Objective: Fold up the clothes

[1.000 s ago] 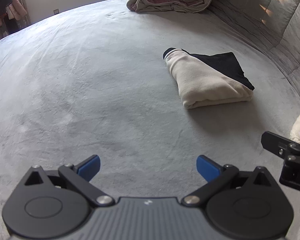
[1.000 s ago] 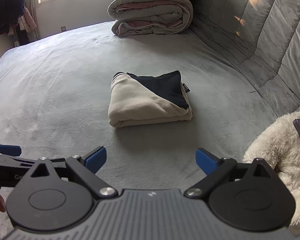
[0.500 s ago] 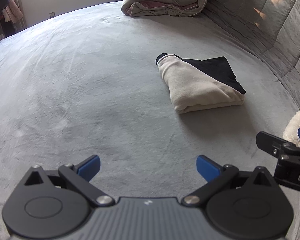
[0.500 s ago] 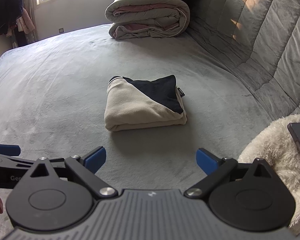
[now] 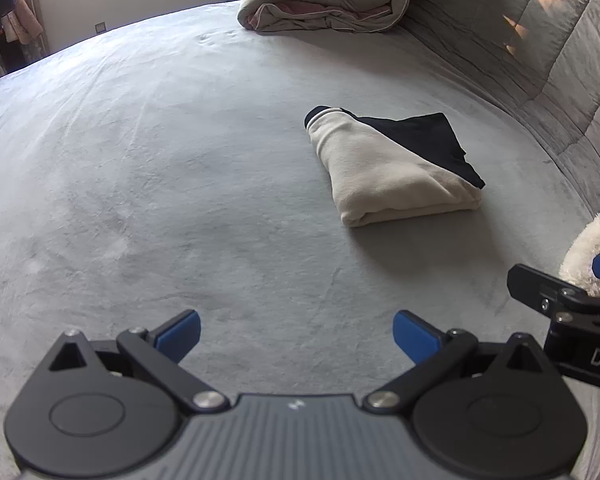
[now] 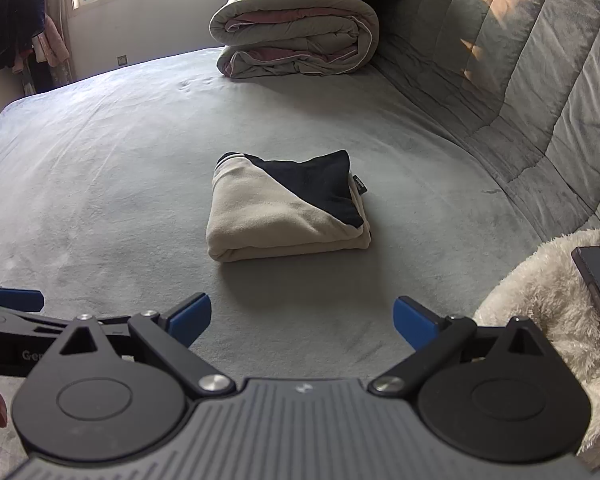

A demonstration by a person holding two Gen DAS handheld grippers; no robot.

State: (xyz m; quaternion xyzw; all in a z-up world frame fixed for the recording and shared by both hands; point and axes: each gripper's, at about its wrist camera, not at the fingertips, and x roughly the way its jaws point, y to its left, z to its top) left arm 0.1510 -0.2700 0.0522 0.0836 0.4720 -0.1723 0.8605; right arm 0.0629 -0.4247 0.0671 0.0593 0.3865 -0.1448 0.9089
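Both my left claw (image 5: 296,330) and right claw (image 6: 302,316) gape empty; the folded sweater (image 6: 284,212) looks soft, light, floppy, so I'd pinch its thick near fold.

Open bed (image 6: 100,168) before folded garment (image 6: 284,216); fluffy, perhaps fur, throw (image 6: 540,304) crowding right.

Grey plush bed (image 6: 100,168) carries everything. Folded beige-and-black garment (image 6: 284,216) lies flat at centre; rolled grey-pink duvet (image 6: 296,36) sits at 12 o'clock. White fluffy blanket (image 6: 540,300) rests at 4 o'clock, well apart from the garment.
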